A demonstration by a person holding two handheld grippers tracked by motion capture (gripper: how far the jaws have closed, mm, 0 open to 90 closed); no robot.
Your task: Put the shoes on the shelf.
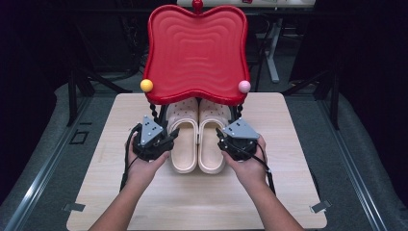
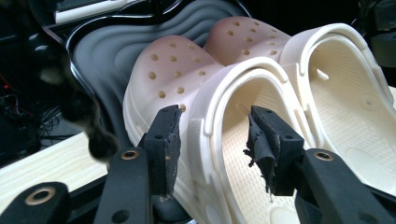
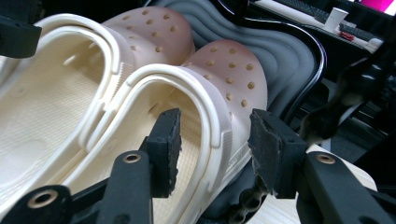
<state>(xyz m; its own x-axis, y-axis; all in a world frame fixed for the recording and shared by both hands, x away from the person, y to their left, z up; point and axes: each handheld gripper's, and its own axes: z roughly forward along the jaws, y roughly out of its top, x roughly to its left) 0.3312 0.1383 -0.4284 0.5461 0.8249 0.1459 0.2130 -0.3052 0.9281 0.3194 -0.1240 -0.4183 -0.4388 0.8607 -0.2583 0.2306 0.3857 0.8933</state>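
A pair of cream perforated clogs stands side by side on the wooden table (image 1: 144, 202), toes tucked under a red wavy tray (image 1: 195, 48) raised on black beaded legs. My left gripper (image 1: 171, 137) sits at the outer side of the left clog (image 1: 184, 147). In the left gripper view the left gripper (image 2: 215, 140) straddles the left clog's (image 2: 173, 70) outer wall, pads apart from it, open. My right gripper (image 1: 221, 137) is at the outer side of the right clog (image 1: 211, 147). The right gripper (image 3: 212, 140) likewise straddles the right clog's (image 3: 233, 70) outer wall, open.
The tray overhangs the far half of the table, with a yellow ball (image 1: 146, 85) and a pink ball (image 1: 244, 86) on its front corners and a red knob (image 1: 197, 5) at the back. Dark stands and desk legs lie beyond the table.
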